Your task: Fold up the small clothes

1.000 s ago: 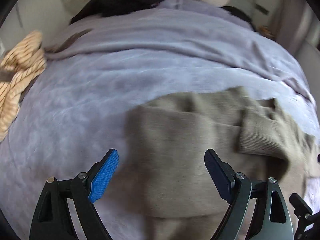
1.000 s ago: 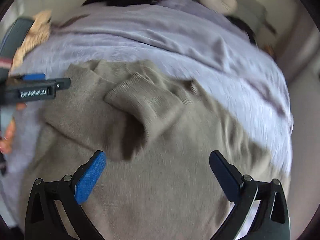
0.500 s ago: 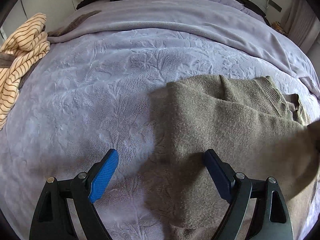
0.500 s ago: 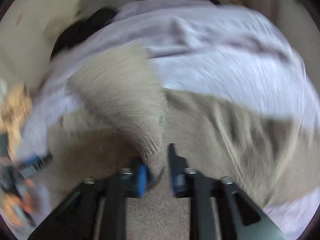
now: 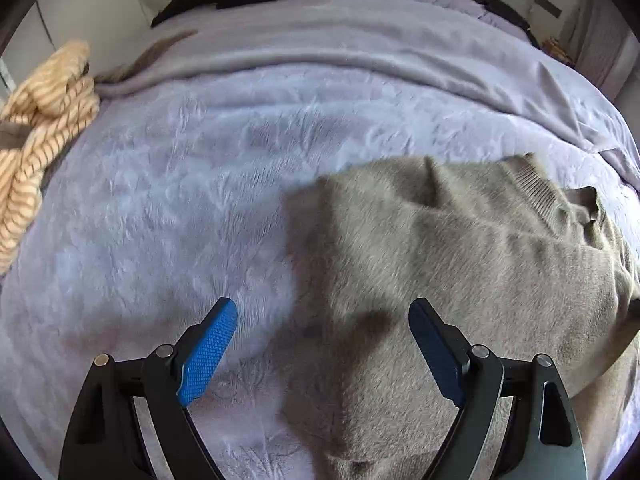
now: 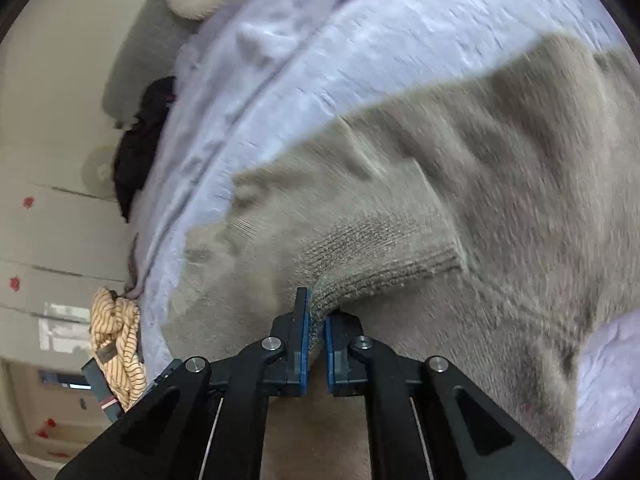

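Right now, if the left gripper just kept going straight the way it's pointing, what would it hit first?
Probably the left edge of the taupe sweater, or the lilac blanket beside it. The open left gripper points down at that edge; depth is unclear.

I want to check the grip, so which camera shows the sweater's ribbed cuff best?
The right wrist view: the ribbed cuff sits pinched in the right gripper. The left wrist view shows the sweater body, not that cuff.

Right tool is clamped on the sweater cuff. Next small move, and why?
Probably carry the cuff inward across the sweater body: the right tool is shut on the ribbed cuff, the sleeve is lifted, and the left tool is open over the sweater's edge.
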